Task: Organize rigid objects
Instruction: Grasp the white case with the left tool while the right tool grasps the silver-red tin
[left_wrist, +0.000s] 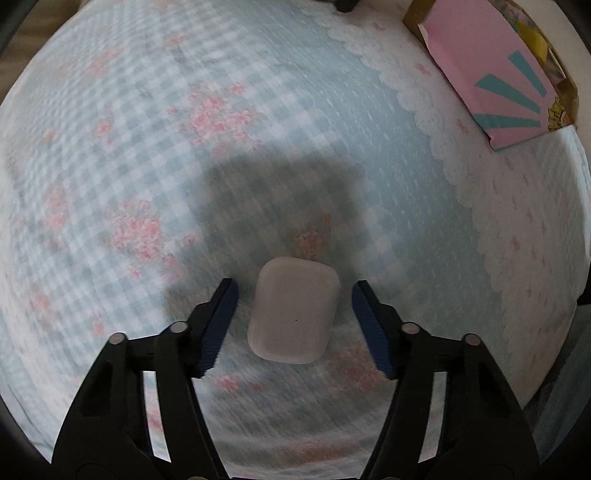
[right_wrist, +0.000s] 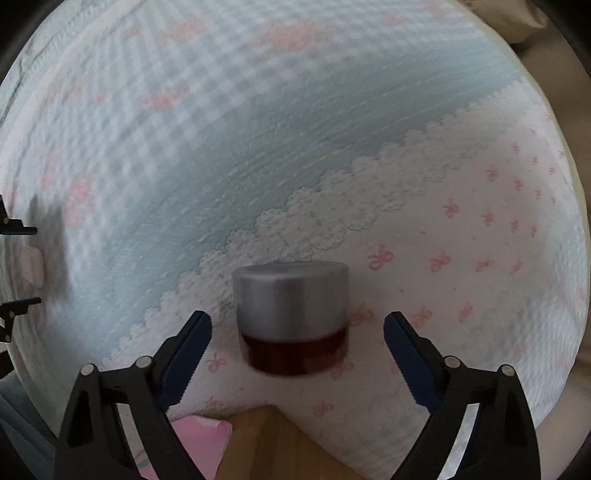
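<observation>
A white rounded earbud case (left_wrist: 293, 310) lies on the blue checked tablecloth (left_wrist: 184, 147), between the blue pads of my left gripper (left_wrist: 293, 293), which is open and not touching it. In the right wrist view a small dark red jar with a silver lid (right_wrist: 291, 315) stands on the white part of the cloth, between the fingers of my right gripper (right_wrist: 297, 325), which is open with gaps on both sides. The earbud case (right_wrist: 31, 264) and the left gripper's fingertips (right_wrist: 22, 230) show at that view's far left edge.
A pink box with teal rays (left_wrist: 495, 74) lies at the upper right of the left wrist view. A pink box corner (right_wrist: 201, 443) and a wooden box corner (right_wrist: 280, 443) sit just below the jar. The table edge runs along the right.
</observation>
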